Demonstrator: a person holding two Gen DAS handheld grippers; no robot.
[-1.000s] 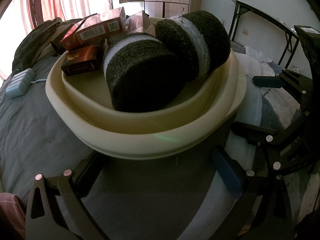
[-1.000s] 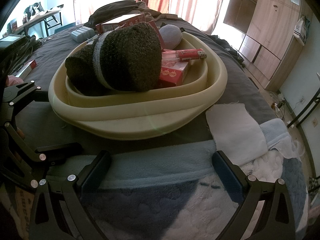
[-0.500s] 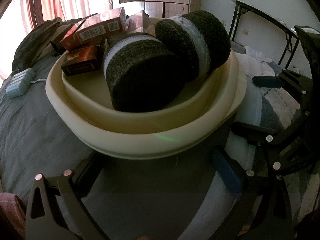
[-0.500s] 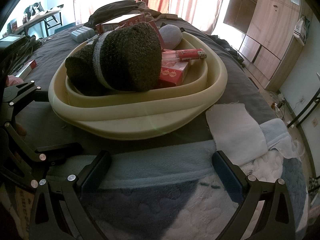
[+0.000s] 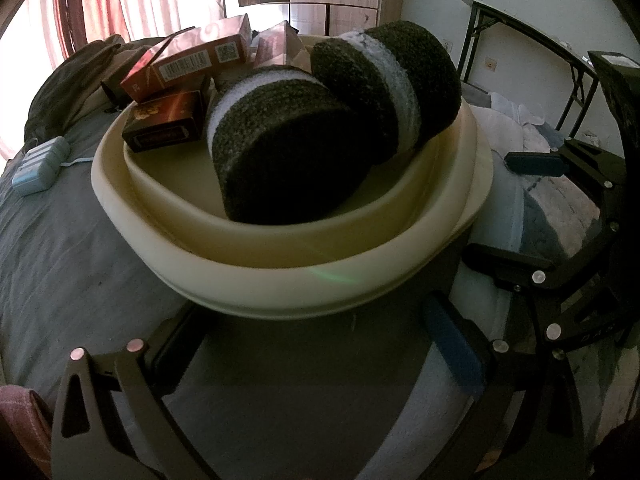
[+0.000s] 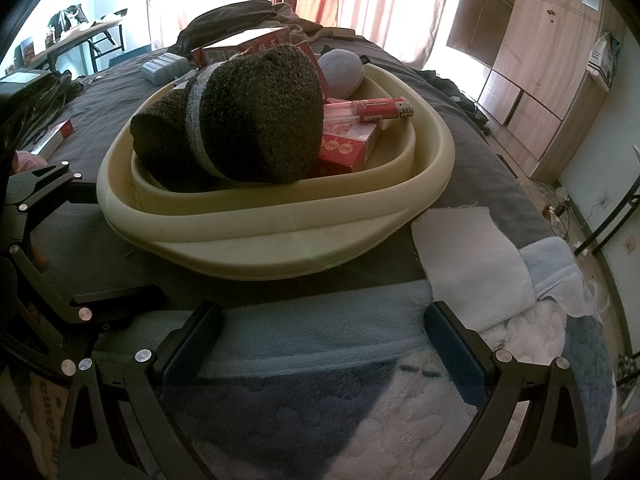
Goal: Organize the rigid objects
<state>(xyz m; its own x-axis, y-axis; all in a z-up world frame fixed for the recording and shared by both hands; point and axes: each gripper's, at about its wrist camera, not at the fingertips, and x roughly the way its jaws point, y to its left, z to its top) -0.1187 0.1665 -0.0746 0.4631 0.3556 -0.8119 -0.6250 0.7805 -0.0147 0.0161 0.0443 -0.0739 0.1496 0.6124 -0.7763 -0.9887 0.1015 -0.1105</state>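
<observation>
A cream basin (image 5: pixel 280 276) (image 6: pixel 280 236) sits on the bed. It holds two dark knitted rolls with white bands (image 5: pixel 288 160) (image 6: pixel 256 120), red boxes (image 5: pixel 188 64) (image 6: pixel 348 144), a dark brown box (image 5: pixel 164 124), a red lighter (image 6: pixel 380 108) and a pale ball (image 6: pixel 342 72). My left gripper (image 5: pixel 316 344) is open and empty, just in front of the basin. My right gripper (image 6: pixel 320 340) is open and empty over a blue towel, also short of the basin. Each gripper shows at the edge of the other's view.
A grey bed sheet (image 5: pixel 60 260) lies under the basin. A pale blue case (image 5: pixel 38 164) (image 6: pixel 164 66) lies on the sheet beyond it. A white cloth (image 6: pixel 468 256) and blue towel (image 6: pixel 312 324) lie by the right gripper. A wardrobe (image 6: pixel 540 60) and folding tables stand around.
</observation>
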